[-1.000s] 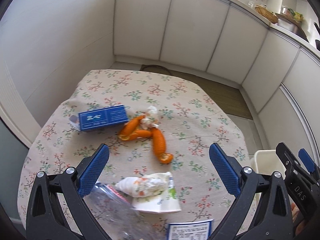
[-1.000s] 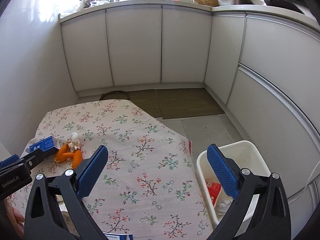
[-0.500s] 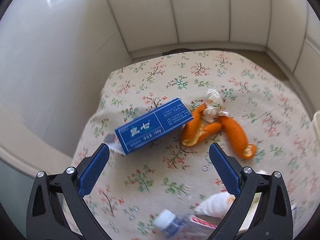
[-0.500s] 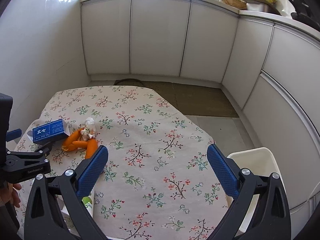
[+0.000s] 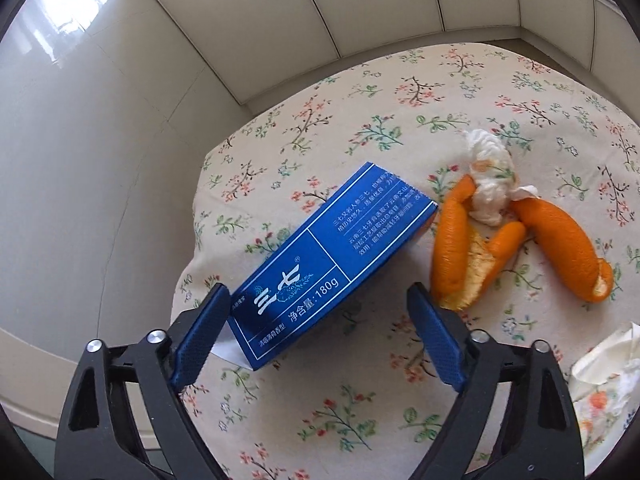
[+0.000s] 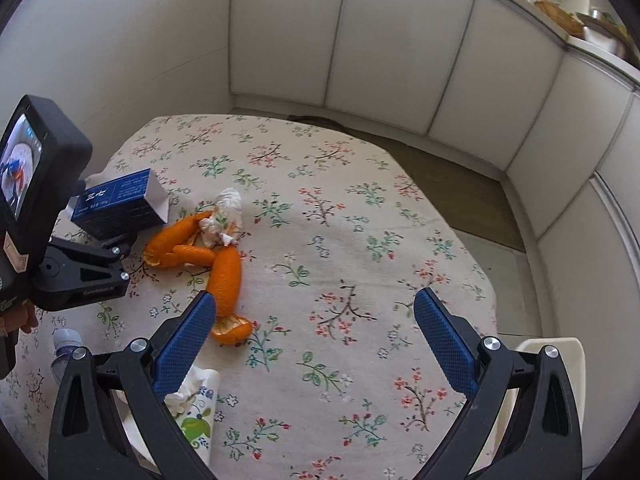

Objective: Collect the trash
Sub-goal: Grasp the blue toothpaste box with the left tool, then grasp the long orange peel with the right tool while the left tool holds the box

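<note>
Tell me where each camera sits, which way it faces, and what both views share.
Left wrist: sits on the left gripper, low over the table's left edge, looking down at the blue box; its own two open fingers show, straddling the box's near end.
Right wrist: sits on the right gripper, higher, facing across the tablecloth toward the cabinets; its open fingers, the left gripper and the bin show.
Shared: the box, the orange peel and the tissue.

One blue box (image 5: pixel 328 264) at far left; one orange peel (image 6: pixel 204 258); two crumpled tissues (image 6: pixel 224 216), far and near; one plastic bottle (image 6: pixel 66 350) near left; one white bin (image 6: pixel 560 354) right.
</note>
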Tool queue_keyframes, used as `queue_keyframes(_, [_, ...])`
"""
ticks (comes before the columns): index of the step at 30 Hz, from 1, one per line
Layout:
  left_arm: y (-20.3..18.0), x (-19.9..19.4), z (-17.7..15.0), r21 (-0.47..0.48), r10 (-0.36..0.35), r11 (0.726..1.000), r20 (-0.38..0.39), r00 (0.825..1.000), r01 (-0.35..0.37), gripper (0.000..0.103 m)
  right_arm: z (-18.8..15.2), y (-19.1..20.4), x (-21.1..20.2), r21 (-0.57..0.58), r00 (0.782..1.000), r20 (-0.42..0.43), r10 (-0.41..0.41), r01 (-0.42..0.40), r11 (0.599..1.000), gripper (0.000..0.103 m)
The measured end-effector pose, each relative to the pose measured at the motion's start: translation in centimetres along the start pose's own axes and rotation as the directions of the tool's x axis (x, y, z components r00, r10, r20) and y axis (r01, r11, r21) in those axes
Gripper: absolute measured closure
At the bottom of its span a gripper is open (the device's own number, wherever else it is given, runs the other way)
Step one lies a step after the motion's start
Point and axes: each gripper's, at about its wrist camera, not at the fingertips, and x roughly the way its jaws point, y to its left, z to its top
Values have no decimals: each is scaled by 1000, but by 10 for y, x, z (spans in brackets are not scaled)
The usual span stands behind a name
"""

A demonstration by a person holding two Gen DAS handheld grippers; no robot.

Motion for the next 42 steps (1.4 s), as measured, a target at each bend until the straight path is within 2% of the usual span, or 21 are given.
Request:
queue_keyframes(3, [6, 0, -1, -5, -19, 1000, 18, 1000, 19, 32, 2, 12, 18, -16, 996, -37, 83, -84, 996, 7])
queue_keyframes(4, [10, -2, -1, -13, -41, 999, 23, 999, 42, 34, 2, 16, 24, -19, 992, -55, 113, -114, 993, 7])
queue_keyframes(7, [25, -14, -1, -56, -142, 988, 30, 989, 143, 49, 1, 25, 41, -17, 982, -95, 165, -168, 986, 7])
queue_keyframes(8, [30, -17, 0, -70, -186, 980, 28, 982, 187, 57, 1, 26, 44, -13, 980, -103, 169, -171, 985, 7])
queue_keyframes(9, [35, -20, 0, -80, -240, 967, 17, 971, 240, 59, 0, 26, 48, -7, 979, -113, 171, -173, 985, 7])
queue_keyframes(11, [37, -29, 1, -47, -351, 935, -14, 936, 350, 59, -1, 24, 53, 12, 976, -126, 179, -179, 984, 7])
queue_keyframes(12, [36, -33, 0, -22, -363, 932, -25, 932, 362, 59, -1, 23, 54, 29, 974, -131, 186, -184, 983, 7])
queue_keyframes(13, [35, -38, 1, 3, -337, 941, -20, 941, 337, 57, -1, 21, 56, 44, 972, -133, 194, -190, 981, 7])
queue_keyframes(15, [32, -45, 4, 27, -271, 962, 8, 963, 271, 23, -2, 17, 53, 68, 970, -128, 208, -201, 977, 7])
queue_keyframes(17, [27, -51, 9, 60, -223, 974, 54, 973, 219, 17, 0, 15, 50, 71, 973, -119, 199, -191, 979, 7])
queue_keyframes(21, [12, -41, 22, 125, -157, 981, 52, 986, 149, 17, 2, 7, 46, 91, 972, -109, 208, -199, 976, 7])
queue_keyframes(25, [4, -16, 30, 141, -129, 982, 8, 992, 127, 19, 3, 4, 49, 88, 972, -119, 204, -195, 977, 7])
queue_keyframes(26, [2, -10, 29, 151, -127, 980, -6, 992, 127, 24, 3, 4, 51, 87, 971, -122, 206, -197, 977, 7])
queue_keyframes(27, [0, -4, 28, 161, -128, 978, -23, 992, 130, 34, 3, 3, 52, 87, 970, -124, 208, -198, 976, 7])
queue_keyframes(28, [-1, 3, 27, 167, -139, 975, -48, 989, 146, 40, 3, 3, 53, 85, 970, -128, 208, -198, 976, 7])
queue_keyframes(30, [1, 4, 23, 163, -142, 976, -41, 989, 147, 50, 3, 4, 57, 85, 969, -133, 207, -197, 977, 7])
queue_keyframes(33, [16, -3, 23, 81, -192, 978, -29, 981, 194, 58, 2, 6, 62, 89, 966, -142, 215, -204, 975, 7])
queue_keyframes(36, [42, -14, 22, -69, -297, 953, -1, 955, 296, 64, 2, 9, 66, 93, 962, -148, 230, -218, 972, 7])
queue_keyframes(38, [58, -24, 18, -162, -334, 929, 27, 942, 334, 65, 1, 10, 69, 99, 957, -152, 246, -233, 967, 7])
queue_keyframes(42, [82, -59, -3, -326, -389, 857, 100, 916, 399, 66, 2, 17, 75, 104, 947, -160, 280, -265, 959, 7])
